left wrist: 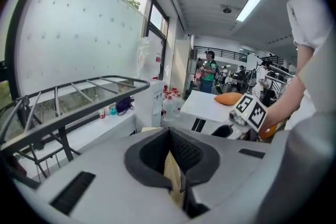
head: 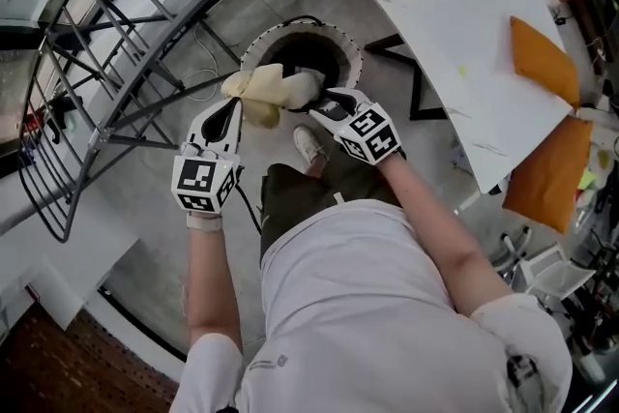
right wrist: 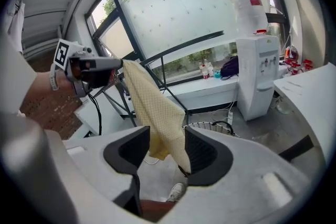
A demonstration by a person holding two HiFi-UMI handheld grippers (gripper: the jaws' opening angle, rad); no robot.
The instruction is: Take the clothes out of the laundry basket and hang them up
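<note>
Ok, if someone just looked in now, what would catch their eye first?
First, the pale yellow cloth held up over the round white laundry basket on the floor. The left tool is shut on one end, and the other end hangs between the open jaws of the right tool. After that, the big metal drying rack at the left.

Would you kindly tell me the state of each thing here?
Pale yellow mesh cloth: lifted above the basket, hanging from the left gripper.
Left gripper: shut on the cloth.
Right gripper: open, cloth hanging between its jaws.
Round white mesh laundry basket: upright on the floor.
Dark metal drying rack: unfolded.
</note>
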